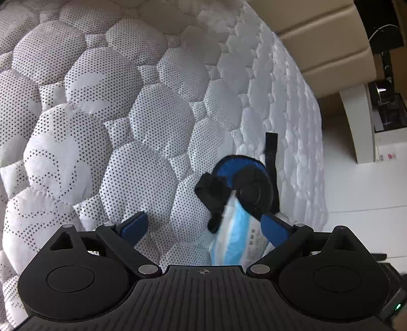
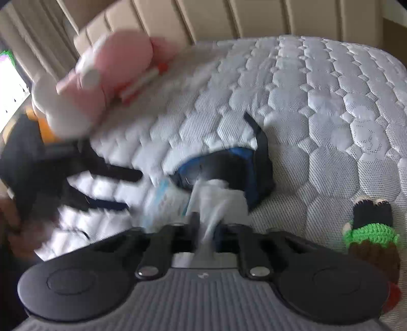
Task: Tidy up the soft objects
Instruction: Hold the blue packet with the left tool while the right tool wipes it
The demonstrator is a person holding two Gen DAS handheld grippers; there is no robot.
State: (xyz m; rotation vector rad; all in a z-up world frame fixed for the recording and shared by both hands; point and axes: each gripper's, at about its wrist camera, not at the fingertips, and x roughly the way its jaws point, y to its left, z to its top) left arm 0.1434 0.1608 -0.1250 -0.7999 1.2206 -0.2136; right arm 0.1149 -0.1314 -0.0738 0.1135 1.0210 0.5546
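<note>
The sorting looks barely begun: a pink plush toy (image 2: pixel 106 84), a knitted doll (image 2: pixel 371 229) and a blue-and-black pouch (image 1: pixel 244 183) lie scattered on the mattress (image 1: pixel 127 101). The right tool (image 2: pixel 207 224) pinches a crinkly white packet (image 2: pixel 218 201) beside the pouch; the left tool (image 1: pixel 203 226) is spread, empty.

The mattress (image 1: pixel 157 107) is quilted white cloth with a faint sheen, puffed in hexagons and pricked with fine dots. The left claw (image 1: pixel 203 226) is matt black plastic — ribbed body, metal pins, blue rubbery pads (image 1: pixel 133 225). The packet (image 1: pixel 239 236) looks like glossy film. The doll (image 2: pixel 372 229) is rough crochet yarn; the headboard (image 2: pixel 254 17) — smooth, padded beige.
</note>
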